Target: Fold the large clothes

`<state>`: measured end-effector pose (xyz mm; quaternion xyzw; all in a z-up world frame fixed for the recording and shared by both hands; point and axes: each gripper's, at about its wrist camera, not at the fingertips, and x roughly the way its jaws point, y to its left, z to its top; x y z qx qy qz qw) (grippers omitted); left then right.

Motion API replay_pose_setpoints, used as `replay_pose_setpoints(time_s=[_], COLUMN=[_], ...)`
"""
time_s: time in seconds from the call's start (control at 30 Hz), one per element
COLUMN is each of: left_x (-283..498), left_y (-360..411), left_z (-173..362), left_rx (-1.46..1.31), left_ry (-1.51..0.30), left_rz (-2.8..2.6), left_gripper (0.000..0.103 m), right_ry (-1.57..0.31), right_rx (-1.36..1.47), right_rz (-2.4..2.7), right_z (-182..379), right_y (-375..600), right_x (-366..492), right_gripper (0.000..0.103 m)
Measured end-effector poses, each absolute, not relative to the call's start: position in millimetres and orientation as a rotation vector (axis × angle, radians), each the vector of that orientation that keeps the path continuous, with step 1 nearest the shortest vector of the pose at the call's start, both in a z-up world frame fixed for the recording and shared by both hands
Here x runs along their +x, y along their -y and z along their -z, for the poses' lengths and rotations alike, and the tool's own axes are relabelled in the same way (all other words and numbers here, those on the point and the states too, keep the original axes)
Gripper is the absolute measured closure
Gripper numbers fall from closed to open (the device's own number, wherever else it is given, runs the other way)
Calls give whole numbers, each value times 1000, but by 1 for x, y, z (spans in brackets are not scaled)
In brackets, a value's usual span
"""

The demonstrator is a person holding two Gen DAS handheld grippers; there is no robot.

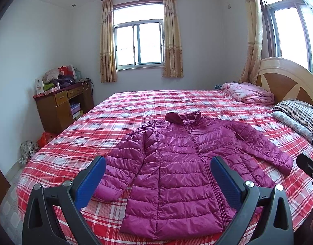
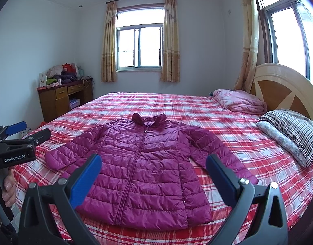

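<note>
Item 1: magenta quilted puffer jacket (image 1: 176, 167), zipped, laid flat face-up on bed near its foot edge, collar toward far window, both sleeves spread out to the sides. Unfolded.

Item 2: left gripper (image 1: 158, 181), blue pads, jaws wide apart, nothing betw. them; hovers above jacket hem, not touching. Also seen at left edge of right wrist view, person's hand (image 2: 9, 187) on its handle.

Item 3: right gripper (image 2: 154, 175), jaws wide apart, holding nothing, above jacket's lower half, apart from fabric.

Item 4: bed w/ red plaid sheet (image 1: 136, 106). Pink blanket (image 1: 248, 94) bunched by wooden headboard (image 1: 285, 77); striped pillow (image 2: 295, 130) at right.

Item 5: wooden desk (image 1: 60, 106) in far left corner, cluttered top. Curtained window (image 1: 139, 40) beyond.
</note>
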<state>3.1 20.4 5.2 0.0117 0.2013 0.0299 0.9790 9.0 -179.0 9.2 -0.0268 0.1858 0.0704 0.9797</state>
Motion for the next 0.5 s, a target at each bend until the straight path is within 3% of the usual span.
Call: replay_pose_setpoints(time_s=[0.5], left_x=[3], left_y=[-24], left_z=[-8], left_rx=[14], left_ry=[-400], left_rz=[-69], left_gripper=[1], right_ry=[-385], right_rx=[-52], right_rz=[-146], right_z=[-4], right_y=[177], right_x=[10], right_gripper=[0])
